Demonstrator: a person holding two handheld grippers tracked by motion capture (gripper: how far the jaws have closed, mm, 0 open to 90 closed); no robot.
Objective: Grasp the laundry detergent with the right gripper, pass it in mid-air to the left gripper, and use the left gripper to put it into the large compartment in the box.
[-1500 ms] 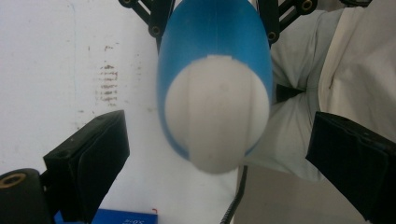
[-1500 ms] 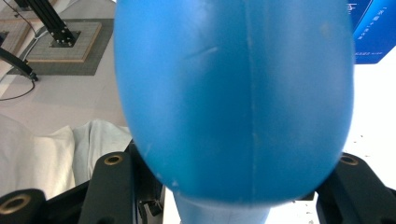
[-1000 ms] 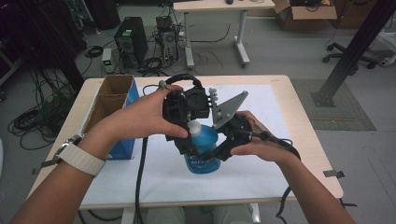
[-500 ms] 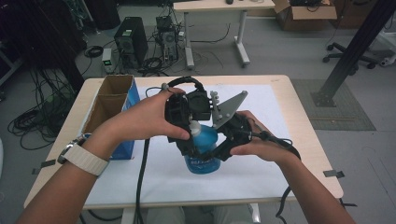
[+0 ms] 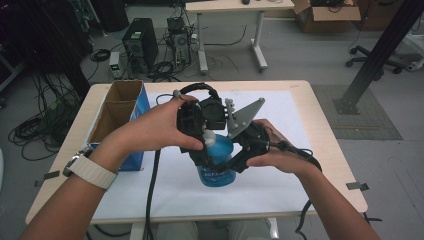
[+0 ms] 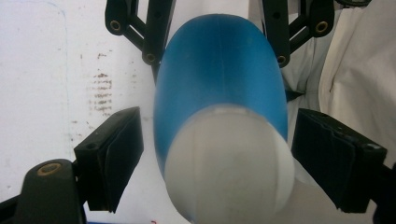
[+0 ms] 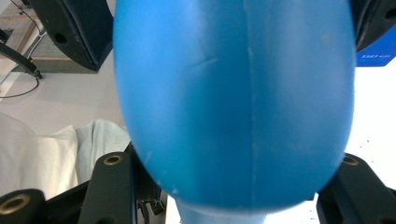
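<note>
Blue plastic was what the bottle [image 5: 216,165] was made of, with a white cap [image 5: 209,137] on top. It was stood on the white sheet [image 5: 280,185] in the middle of the desk [image 5: 320,115]. The body of the bottle was squeezed tight by the fingers of the right gripper [image 5: 235,162]. The fingers of the left gripper [image 5: 202,145] were placed on both sides of the cap. They had just been closing, but gaps were left, so the cap was not yet held. If the cap were pinched off-centre, it could slip out. If the body were squeezed too hard, liquid could be pushed out once the cap was loosened.
</note>
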